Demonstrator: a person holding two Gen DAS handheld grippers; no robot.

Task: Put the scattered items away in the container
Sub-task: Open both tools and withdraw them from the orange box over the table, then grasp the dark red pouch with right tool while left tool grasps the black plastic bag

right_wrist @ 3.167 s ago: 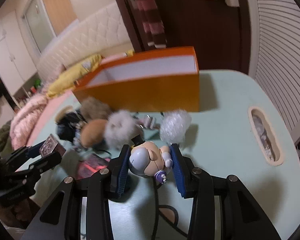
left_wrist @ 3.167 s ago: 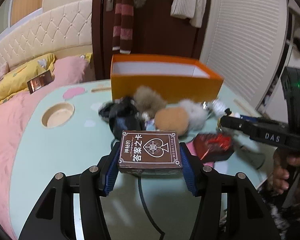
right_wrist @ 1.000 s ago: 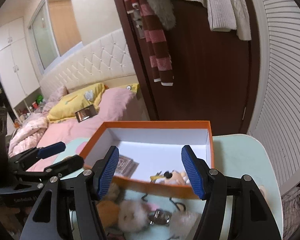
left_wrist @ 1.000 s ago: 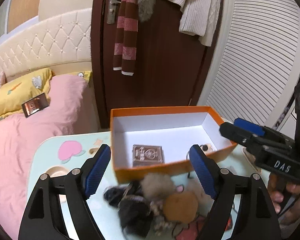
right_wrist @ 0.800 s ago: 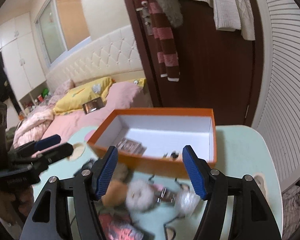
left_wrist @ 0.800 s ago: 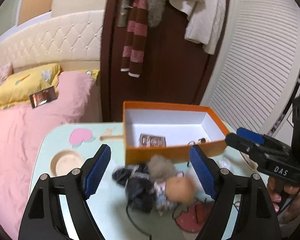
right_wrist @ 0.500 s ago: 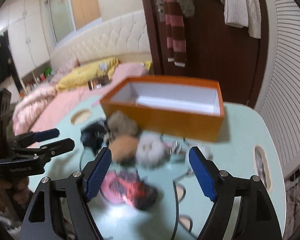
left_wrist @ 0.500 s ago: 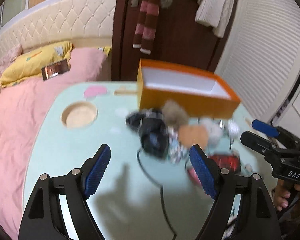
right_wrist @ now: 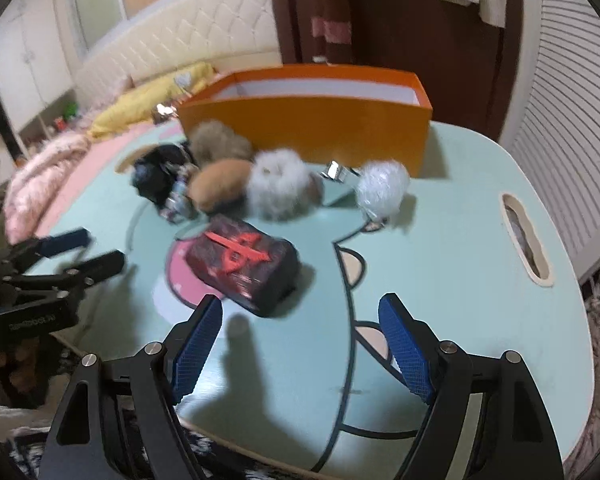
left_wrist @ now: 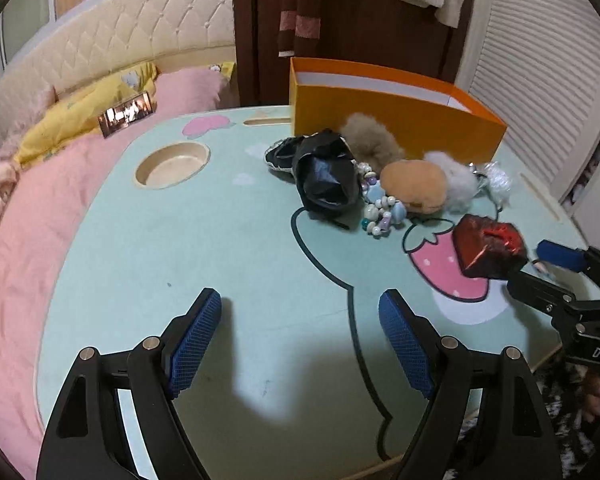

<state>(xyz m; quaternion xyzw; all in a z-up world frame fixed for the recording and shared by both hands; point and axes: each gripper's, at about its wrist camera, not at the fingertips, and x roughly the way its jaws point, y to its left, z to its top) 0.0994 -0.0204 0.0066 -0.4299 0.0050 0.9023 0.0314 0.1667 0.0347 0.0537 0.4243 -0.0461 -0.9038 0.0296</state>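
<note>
An orange box (left_wrist: pixel 392 116) (right_wrist: pixel 312 120) stands at the far side of a mint-green table (left_wrist: pixel 228 248). In front of it lie a black pouch (left_wrist: pixel 326 176), a bead bracelet (left_wrist: pixel 380 204), several fluffy pompoms (left_wrist: pixel 414 184) (right_wrist: pixel 278 184) and a dark red card box (left_wrist: pixel 486 250) (right_wrist: pixel 244 268). My left gripper (left_wrist: pixel 300 344) is open and empty, low over the table's near side. My right gripper (right_wrist: pixel 300 344) is open and empty, just short of the red card box; it also shows in the left wrist view (left_wrist: pixel 560 276).
The table has a round cup recess (left_wrist: pixel 172 164) at the left and a slot (right_wrist: pixel 526 236) at the right. A pink bed (left_wrist: pixel 32 200) lies left of the table. A dark door with hanging clothes (left_wrist: pixel 340 20) stands behind the box.
Both grippers have let go of a brown card box and a small figure into the orange box, then pulled back and down to the table's near side, open and empty.
</note>
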